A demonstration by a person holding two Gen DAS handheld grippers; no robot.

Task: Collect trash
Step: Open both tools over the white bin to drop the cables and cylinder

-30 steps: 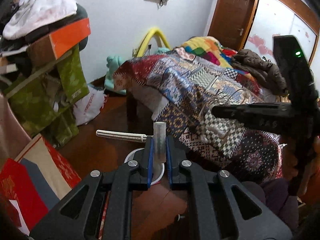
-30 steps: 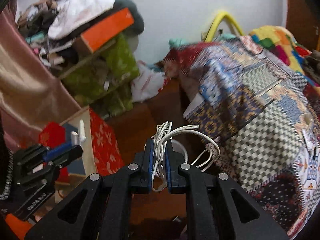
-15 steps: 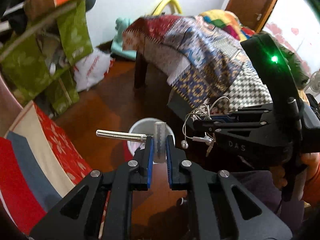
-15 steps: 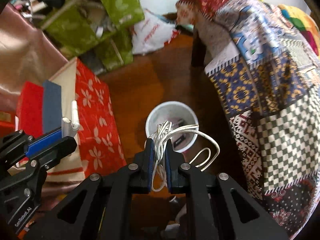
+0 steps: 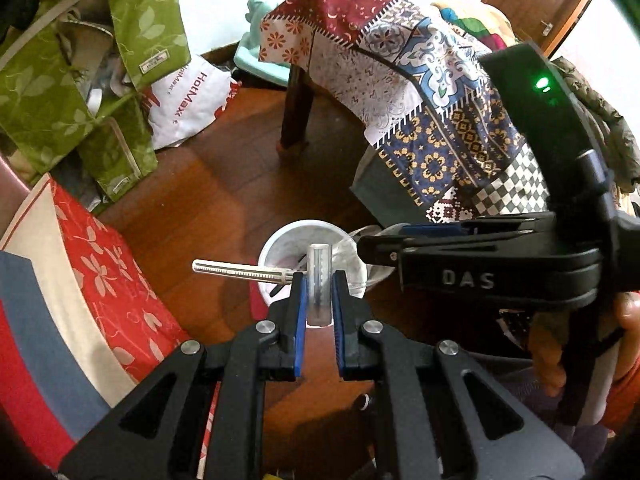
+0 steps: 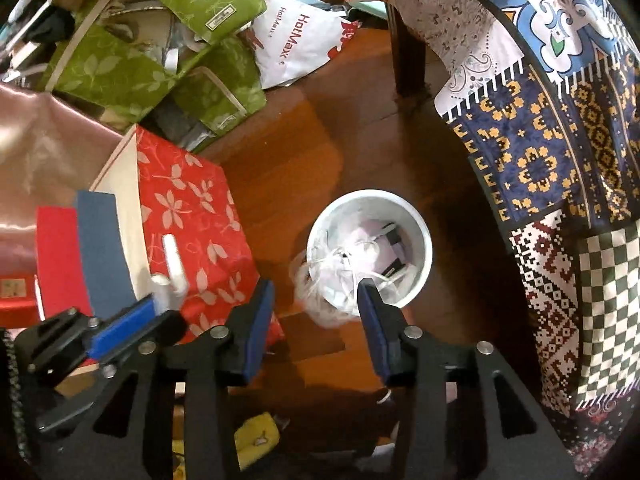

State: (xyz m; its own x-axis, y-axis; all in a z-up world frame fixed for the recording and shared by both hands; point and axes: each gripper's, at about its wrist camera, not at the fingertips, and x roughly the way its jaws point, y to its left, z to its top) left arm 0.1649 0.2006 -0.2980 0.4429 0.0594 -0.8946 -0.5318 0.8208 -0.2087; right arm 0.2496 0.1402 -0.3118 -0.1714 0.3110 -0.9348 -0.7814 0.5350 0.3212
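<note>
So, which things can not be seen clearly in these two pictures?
- Tangle of white cord, right wrist view: motion blur hides whether it lies inside the bin or hangs on its rim.
- Bin contents, left wrist view: covered by the left gripper and its clear tube.
- Yellow thing: half hidden behind the right gripper.

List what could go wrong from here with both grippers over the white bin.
1. The white cord bundle, just let go as the right gripper has been opening, lies blurred across the white bin rim; part may spill onto the floor.
2. The left gripper holds an L-shaped silver tube whose side arm reaches beyond the rim, so it might catch or miss when dropped.
3. The grippers are close and may bump.
</note>
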